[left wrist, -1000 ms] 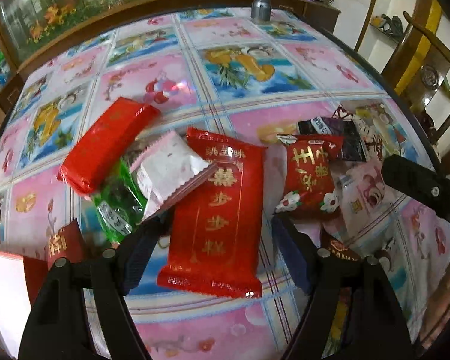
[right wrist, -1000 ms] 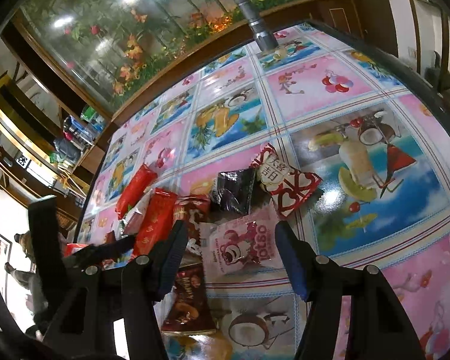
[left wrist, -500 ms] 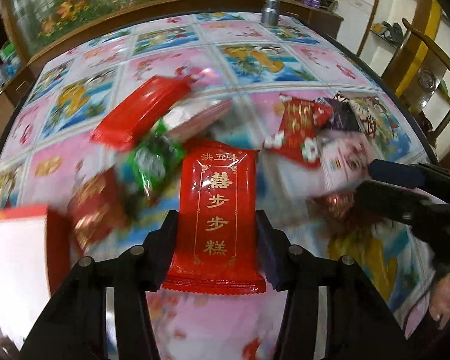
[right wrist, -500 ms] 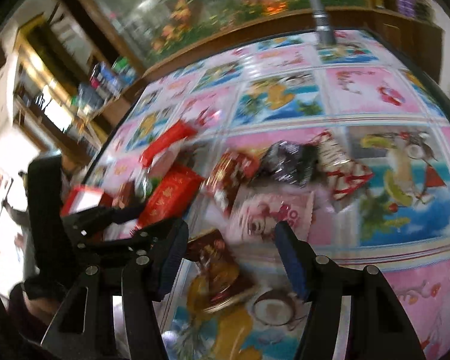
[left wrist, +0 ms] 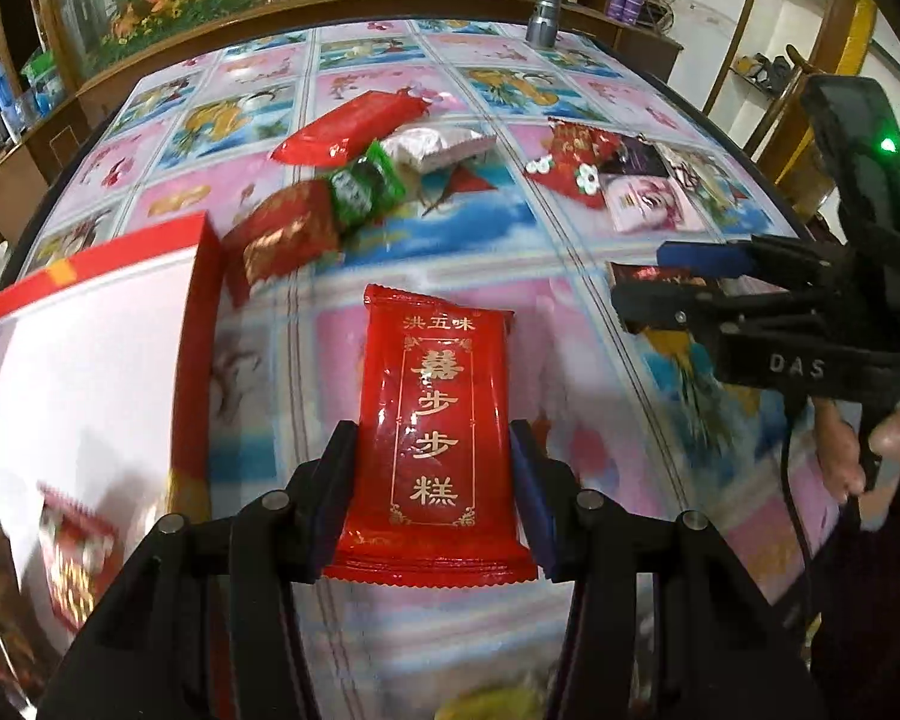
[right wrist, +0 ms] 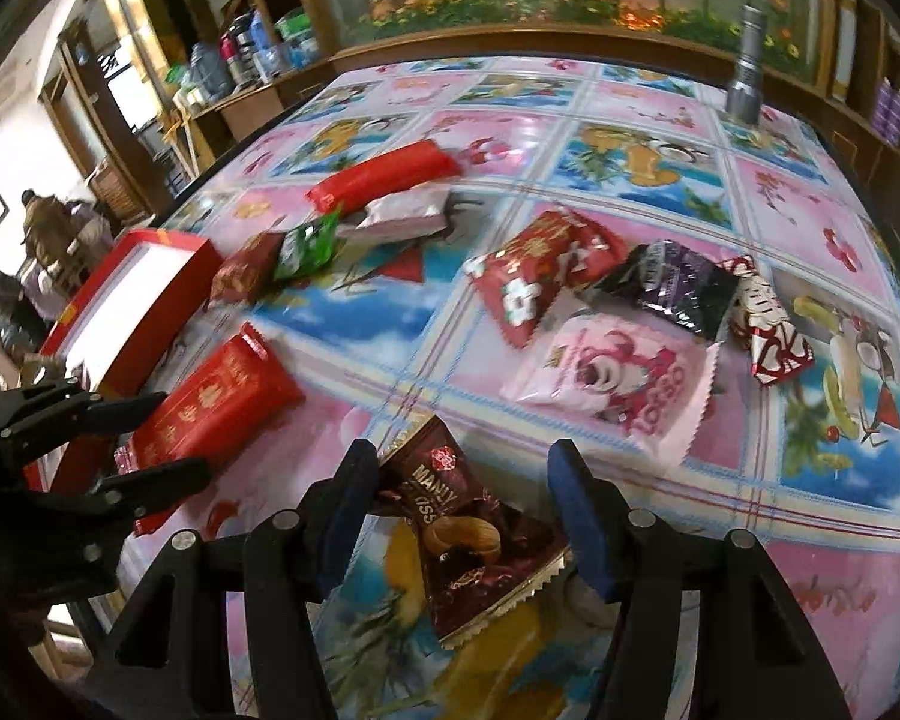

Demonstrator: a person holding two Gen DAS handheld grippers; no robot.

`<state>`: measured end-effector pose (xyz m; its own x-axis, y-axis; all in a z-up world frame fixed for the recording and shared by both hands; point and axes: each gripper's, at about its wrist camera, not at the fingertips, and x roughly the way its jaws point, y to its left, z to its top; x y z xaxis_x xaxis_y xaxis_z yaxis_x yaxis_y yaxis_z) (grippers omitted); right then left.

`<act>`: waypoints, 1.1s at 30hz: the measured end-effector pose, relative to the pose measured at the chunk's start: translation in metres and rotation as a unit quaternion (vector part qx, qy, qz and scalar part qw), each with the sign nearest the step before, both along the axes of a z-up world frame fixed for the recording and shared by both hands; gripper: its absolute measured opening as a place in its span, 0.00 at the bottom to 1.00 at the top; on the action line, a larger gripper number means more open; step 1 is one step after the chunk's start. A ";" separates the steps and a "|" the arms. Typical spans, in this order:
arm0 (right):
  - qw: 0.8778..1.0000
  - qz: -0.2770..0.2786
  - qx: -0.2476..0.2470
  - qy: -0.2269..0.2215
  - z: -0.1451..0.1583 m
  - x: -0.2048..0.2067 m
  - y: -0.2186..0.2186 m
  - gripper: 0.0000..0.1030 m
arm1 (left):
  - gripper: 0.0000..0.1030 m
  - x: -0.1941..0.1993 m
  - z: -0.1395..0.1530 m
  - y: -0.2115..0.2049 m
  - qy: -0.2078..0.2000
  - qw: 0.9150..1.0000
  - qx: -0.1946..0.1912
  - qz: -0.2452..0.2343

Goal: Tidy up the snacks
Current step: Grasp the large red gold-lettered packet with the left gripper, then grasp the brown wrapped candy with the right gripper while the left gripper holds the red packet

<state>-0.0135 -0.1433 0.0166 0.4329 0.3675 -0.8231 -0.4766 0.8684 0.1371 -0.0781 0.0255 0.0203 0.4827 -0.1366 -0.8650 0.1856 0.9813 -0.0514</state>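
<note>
My left gripper (left wrist: 432,504) is shut on a red packet with gold characters (left wrist: 438,420), its pads pressing both long sides. It holds the packet just right of the red box with a white inside (left wrist: 201,330). The right wrist view shows the same left gripper (right wrist: 150,438) holding the red packet (right wrist: 210,402) beside the red box (right wrist: 150,324). My right gripper (right wrist: 462,462) stands open astride a brown chocolate packet (right wrist: 468,528) that lies on the table. The left wrist view shows the right gripper (left wrist: 636,273) from the side, a hand (left wrist: 894,426) behind it.
Loose snacks lie across the patterned tablecloth: a long red packet (right wrist: 384,180), a green one (right wrist: 306,246), a white one (right wrist: 402,213), a flowered red one (right wrist: 534,276), a black one (right wrist: 678,282), a pink one (right wrist: 618,378). A metal flashlight (right wrist: 747,60) stands at the far edge. Blurred packets (left wrist: 72,558) lie in the box.
The left gripper closed on the red packet with gold characters and carried it left to the box's side. The right gripper rolled and moved until the brown packet lay between its fingers.
</note>
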 end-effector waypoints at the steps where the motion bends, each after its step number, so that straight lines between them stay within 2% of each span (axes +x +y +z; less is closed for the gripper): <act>1: 1.000 0.004 -0.003 -0.002 0.000 -0.003 0.002 0.59 | 0.46 -0.003 0.000 0.002 0.001 1.000 -0.003 0.001; 5: 0.999 0.027 -0.018 0.006 0.000 -0.017 0.008 0.62 | 0.46 -0.014 -0.001 0.007 0.004 1.000 -0.013 0.003; 10: 0.997 0.038 -0.074 0.001 -0.003 -0.033 0.009 0.70 | 0.46 -0.022 -0.005 0.011 0.007 1.000 -0.020 -0.002; 17: 0.995 0.049 -0.088 0.010 -0.003 -0.040 0.003 0.71 | 0.46 -0.029 -0.005 0.013 0.005 0.999 -0.032 -0.010; 20: 0.996 0.035 -0.073 0.022 -0.002 -0.036 0.004 0.72 | 0.46 -0.031 -0.004 0.015 0.004 0.999 -0.040 -0.011; 23: 0.999 0.013 -0.019 0.040 0.001 -0.030 0.002 0.72 | 0.46 -0.035 -0.004 0.014 0.004 0.999 -0.047 -0.014; 25: 0.999 -0.003 0.004 0.044 0.002 -0.028 0.000 0.68 | 0.46 -0.038 -0.003 0.013 0.002 0.999 -0.049 -0.016; 30: 0.998 -0.030 0.024 0.053 0.002 -0.024 -0.003 0.19 | 0.46 -0.043 -0.003 0.016 -0.007 0.998 -0.053 -0.011; 33: 0.998 -0.037 0.025 0.054 0.000 -0.024 -0.004 0.06 | 0.46 -0.046 -0.003 0.016 -0.010 0.998 -0.060 -0.015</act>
